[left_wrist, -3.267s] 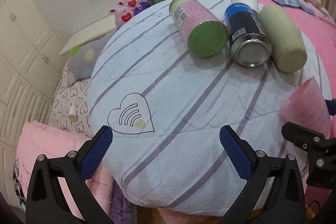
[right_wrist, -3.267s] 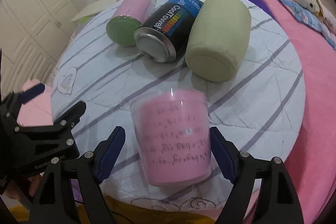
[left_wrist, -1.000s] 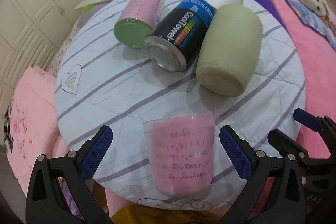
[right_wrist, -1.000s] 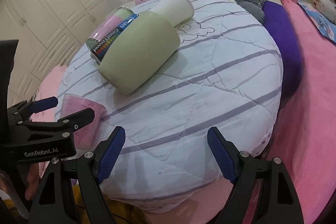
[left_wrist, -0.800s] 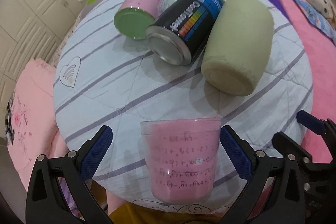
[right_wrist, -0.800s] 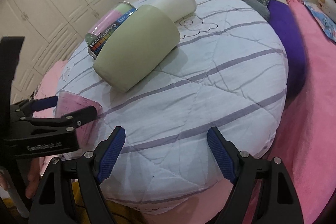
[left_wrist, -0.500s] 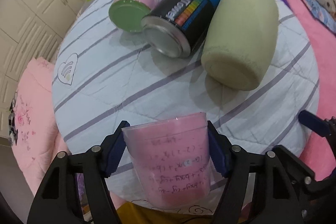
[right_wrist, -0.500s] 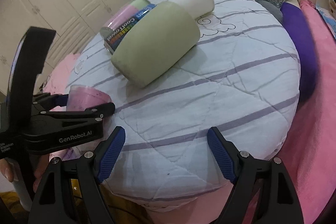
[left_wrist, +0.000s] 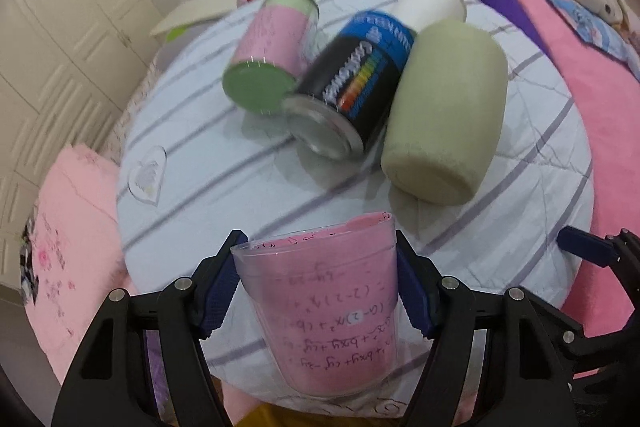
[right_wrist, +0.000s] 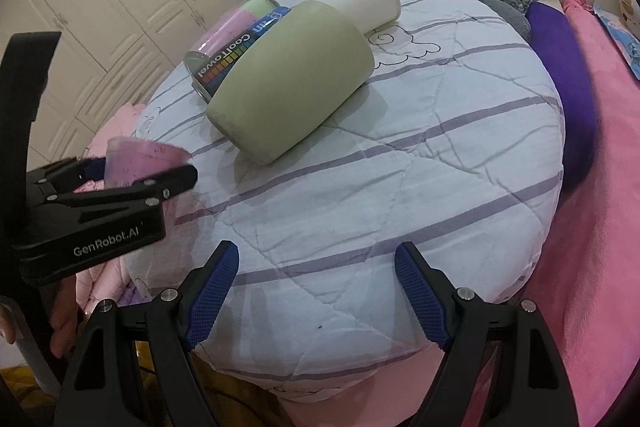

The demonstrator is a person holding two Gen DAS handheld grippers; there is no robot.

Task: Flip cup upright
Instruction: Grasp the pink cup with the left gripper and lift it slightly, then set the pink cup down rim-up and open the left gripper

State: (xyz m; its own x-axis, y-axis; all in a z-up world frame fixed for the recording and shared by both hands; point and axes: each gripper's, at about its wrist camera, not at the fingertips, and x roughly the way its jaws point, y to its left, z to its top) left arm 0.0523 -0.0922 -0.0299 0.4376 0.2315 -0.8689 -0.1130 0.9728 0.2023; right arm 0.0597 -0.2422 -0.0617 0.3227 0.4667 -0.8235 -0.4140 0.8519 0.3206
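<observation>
Now the left gripper (left_wrist: pixel 316 291) clamps the thin pink-lined cup (left_wrist: pixel 320 311), wide rim up, at the cushion's (left_wrist: pixel 500 227) near edge.
Squeezed too hard, I judge, the wall could buckle; set down carelessly, it may tip on soft quilting. Rightward, the right gripper (right_wrist: pixel 316 291) hangs wide apart, holding nothing.
</observation>
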